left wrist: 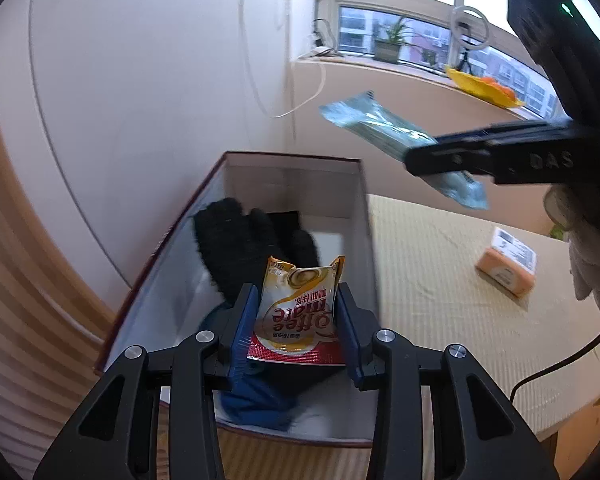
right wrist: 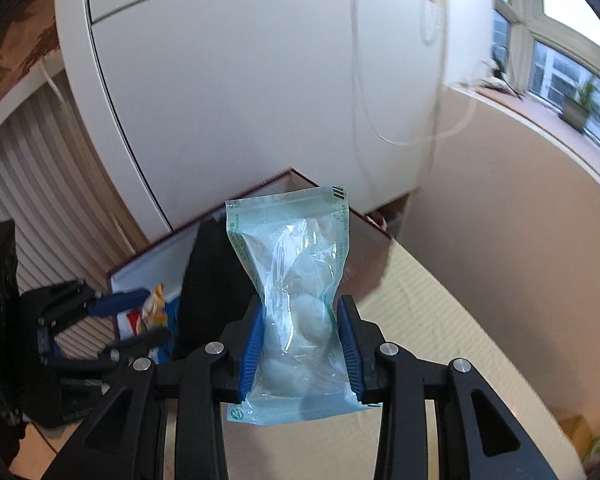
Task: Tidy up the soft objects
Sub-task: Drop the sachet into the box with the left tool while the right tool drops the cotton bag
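A: What've I got in the left gripper [left wrist: 296, 312]?

B: L wrist view, lower centre: blue pads pinch a yellow-and-red coffee creamer sachet [left wrist: 300, 308] by both sides, print upside down to the cam. It hangs over the open box [left wrist: 364, 216], which has white inner walls and a dark red rim. Inside the box: a black fuzzy glove [left wrist: 240, 240] at centre, and a blue cloth [left wrist: 260, 400] at the lower end.

A: And the right gripper [right wrist: 300, 340]?

B: R wrist view, bottom centre: its pads squeeze a clear teal packet of cotton balls [right wrist: 296, 304] at the waist; packet stands upright, bulging above and below the pinch.

A: Anything one cam gets that the other misses?

B: L cam shows the right gripper [left wrist: 440, 156] from the side, upper right of frame, w/ the teal packet [left wrist: 376, 124] sticking out up-left, in the air near the box's far right corner. It also shows an orange pack [left wrist: 508, 264] lying on the beige tabletop [left wrist: 440, 320], mid right. R cam can't see that pack. R cam does catch the left gripper [right wrist: 140, 312] at lower left, sachet [right wrist: 154, 308] a small yellow bit betw. its fingers, in front of the box's [right wrist: 364, 248] inside wall.
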Motion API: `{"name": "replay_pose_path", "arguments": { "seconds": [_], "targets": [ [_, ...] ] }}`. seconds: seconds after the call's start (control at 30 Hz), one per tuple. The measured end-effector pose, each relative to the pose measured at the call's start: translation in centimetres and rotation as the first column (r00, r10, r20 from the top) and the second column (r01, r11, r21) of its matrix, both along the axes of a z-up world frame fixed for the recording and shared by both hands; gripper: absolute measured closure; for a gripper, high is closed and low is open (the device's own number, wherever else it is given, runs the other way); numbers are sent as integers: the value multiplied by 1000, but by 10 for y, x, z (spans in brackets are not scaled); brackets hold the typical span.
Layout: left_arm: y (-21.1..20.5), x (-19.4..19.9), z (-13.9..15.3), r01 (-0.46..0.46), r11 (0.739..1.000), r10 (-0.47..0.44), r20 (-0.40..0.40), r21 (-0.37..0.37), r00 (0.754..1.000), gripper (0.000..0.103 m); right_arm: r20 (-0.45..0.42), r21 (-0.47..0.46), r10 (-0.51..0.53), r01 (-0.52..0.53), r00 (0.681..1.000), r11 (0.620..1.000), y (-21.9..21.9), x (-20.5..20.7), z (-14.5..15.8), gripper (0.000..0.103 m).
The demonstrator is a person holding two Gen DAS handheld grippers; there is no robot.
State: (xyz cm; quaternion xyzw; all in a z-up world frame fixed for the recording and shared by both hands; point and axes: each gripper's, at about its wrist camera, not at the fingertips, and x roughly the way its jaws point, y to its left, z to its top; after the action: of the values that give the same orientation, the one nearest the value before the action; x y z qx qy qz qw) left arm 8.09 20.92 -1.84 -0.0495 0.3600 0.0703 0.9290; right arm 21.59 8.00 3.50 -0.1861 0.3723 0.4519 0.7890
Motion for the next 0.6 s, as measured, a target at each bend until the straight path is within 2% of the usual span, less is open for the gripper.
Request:
{"name": "replay_pose_path", "arguments": {
  "seconds": [0.2,0.43,0.53,0.57,0.6],
  "targets": [
    [17,9,-7,-26,1000,26,-15,-6,1000,66,-45,-20,14,-15,999,1000,49,16,-22,70],
    [24,18,-15,-24,1000,24,-35,-2,999,65,-82,-47,13,-16,997,999,72,27,-47,67],
    [25,22,-17,-20,1000,20,-47,2,999,60,-87,-45,15,-19,996,999,75,29,-49,55],
    [26,22,-18,-29,1000,29,-48,7,998,56,-83,-43,11,-14,997,999,75,28,-49,44],
    [26,22,-18,-33,999,33,-47,6,998,45,-74,-41,2,-5,997,999,75,28,-48,32]
  ]
}}
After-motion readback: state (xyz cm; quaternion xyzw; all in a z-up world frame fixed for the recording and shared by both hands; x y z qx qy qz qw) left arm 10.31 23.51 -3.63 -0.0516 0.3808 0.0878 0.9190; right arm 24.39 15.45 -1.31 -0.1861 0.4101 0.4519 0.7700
